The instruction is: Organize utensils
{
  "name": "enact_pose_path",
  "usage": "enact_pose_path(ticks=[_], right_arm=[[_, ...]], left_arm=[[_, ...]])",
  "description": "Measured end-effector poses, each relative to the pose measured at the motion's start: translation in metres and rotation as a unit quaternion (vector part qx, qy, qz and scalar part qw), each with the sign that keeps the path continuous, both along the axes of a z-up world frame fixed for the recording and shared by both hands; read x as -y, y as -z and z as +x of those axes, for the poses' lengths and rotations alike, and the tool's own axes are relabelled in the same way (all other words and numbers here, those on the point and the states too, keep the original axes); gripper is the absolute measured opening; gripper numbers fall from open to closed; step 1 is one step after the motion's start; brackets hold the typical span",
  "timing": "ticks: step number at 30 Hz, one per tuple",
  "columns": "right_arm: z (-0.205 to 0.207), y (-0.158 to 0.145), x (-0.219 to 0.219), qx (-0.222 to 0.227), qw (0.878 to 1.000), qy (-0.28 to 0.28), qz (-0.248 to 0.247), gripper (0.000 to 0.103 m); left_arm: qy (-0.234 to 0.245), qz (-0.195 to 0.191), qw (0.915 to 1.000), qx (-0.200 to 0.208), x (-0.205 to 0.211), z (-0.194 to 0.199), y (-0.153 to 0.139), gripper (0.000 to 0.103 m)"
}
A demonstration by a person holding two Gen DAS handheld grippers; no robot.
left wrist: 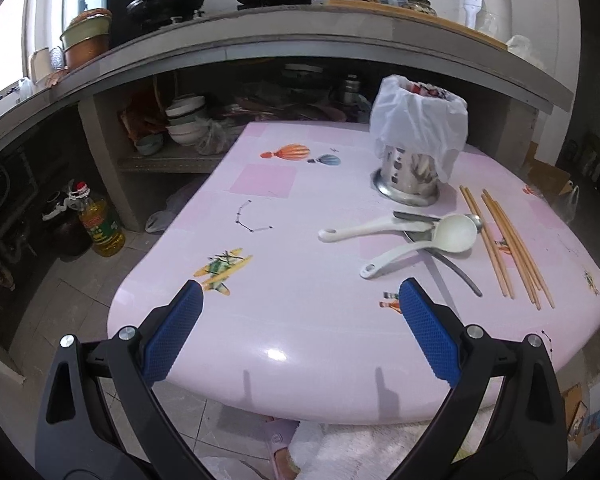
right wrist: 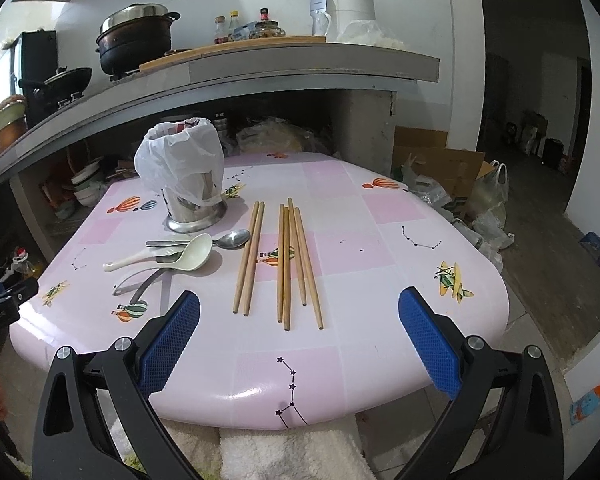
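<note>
Hovering with jaws spread and empty, both the left hand-held gripper [left wrist: 300, 292] and right hand-held gripper [right wrist: 299, 304] face unlabelled chopsticks [right wrist: 284, 260].

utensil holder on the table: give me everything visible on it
The utensil holder is a shiny metal cylinder with cut-out holes in its wall and a flared round base. It stands upright on the pink table, toward the far side, just behind the pile of spoons. A thin white plastic bag is draped over its open top and hangs partway down the sides, hiding the rim. Something reddish shows at the top; other contents are unclear. Neither gripper touches it.
</note>
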State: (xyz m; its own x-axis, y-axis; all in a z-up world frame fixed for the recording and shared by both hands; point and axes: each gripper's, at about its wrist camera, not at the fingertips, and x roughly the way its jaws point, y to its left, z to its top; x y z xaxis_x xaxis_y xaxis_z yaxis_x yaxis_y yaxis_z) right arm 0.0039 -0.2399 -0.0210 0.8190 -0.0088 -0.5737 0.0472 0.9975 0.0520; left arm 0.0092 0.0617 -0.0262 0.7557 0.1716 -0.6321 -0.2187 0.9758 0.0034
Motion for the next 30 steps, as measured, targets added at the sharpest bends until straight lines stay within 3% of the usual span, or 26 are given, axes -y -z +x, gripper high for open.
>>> enact_pose_path(ticks=[9,30], right_arm=[[0.001,0.004,-0.004,-0.010,1.000,-0.001,0.000,0.097],[-0.003,0.003,-0.011,-0.008,1.000,-0.011,-0.004,0.097]], left_arm=[[-0.010,-0.017,0.9997,-0.012,-0.010,0.004,0.006,0.095],[0.032,-0.030,0.9988,-0.022,0.008,0.004,0.011,0.095]])
